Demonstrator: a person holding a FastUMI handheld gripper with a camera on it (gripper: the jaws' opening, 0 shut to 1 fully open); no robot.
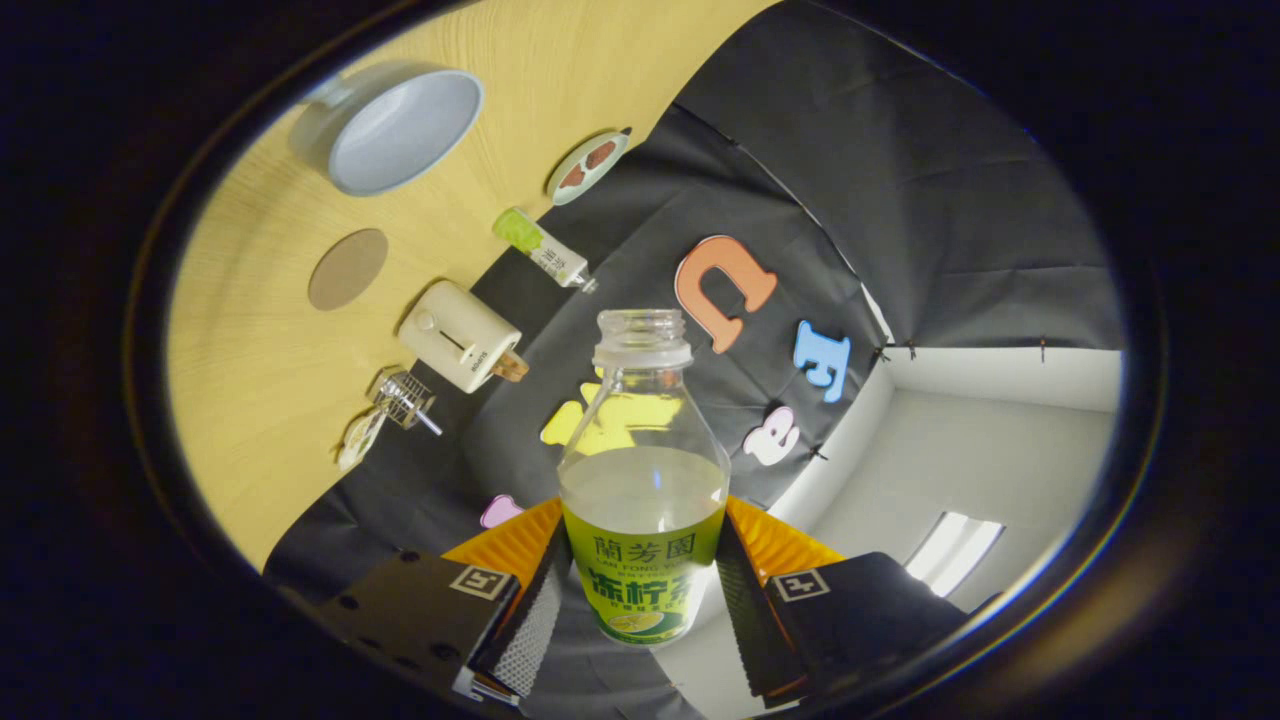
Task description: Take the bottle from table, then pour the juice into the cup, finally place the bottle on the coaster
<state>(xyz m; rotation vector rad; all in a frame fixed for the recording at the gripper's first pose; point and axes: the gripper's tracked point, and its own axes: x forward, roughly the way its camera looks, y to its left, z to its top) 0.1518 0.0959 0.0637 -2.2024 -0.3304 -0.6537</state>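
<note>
**Inspector:** The bottle (pixel 643 500) was found between the fingers of the tool (pixel 640 590), uncapped, its mouth open and pointing away from the camera. Both fingers pressed on the labelled lower body, one to each side, so the tool was closed on it. Pale liquid filled about the lower half. The liquid line lay nearly square to the bottle's length, which I read as no pour in progress.

**Clerk:** And where did the bottle stand against the rest?

**Inspector:** Lifted clear of the surface (pixel 260 400), which appeared steeply tilted in the view. Well beyond the bottle's mouth and off to one side lay the cup (pixel 400 130), a wide pale vessel with its opening visible; whether it held anything I could not tell. Between the cup and the tool lay the coaster (pixel 347 268), a flat brown disc with nothing on it.

**Clerk:** Other items?

**Inspector:** A cream toaster (pixel 462 335) near the coaster, a small green-capped bottle (pixel 545 248), a little plate (pixel 588 167), and a wire rack (pixel 402 400), all apart from one another.

**Clerk:** The step in hand?

**Inspector:** The take was done, in my judgement; the carry toward the cup was under way. The next move called for bringing the mouth over the cup's opening, then tipping slowly, as the wide neck could spill.
</note>
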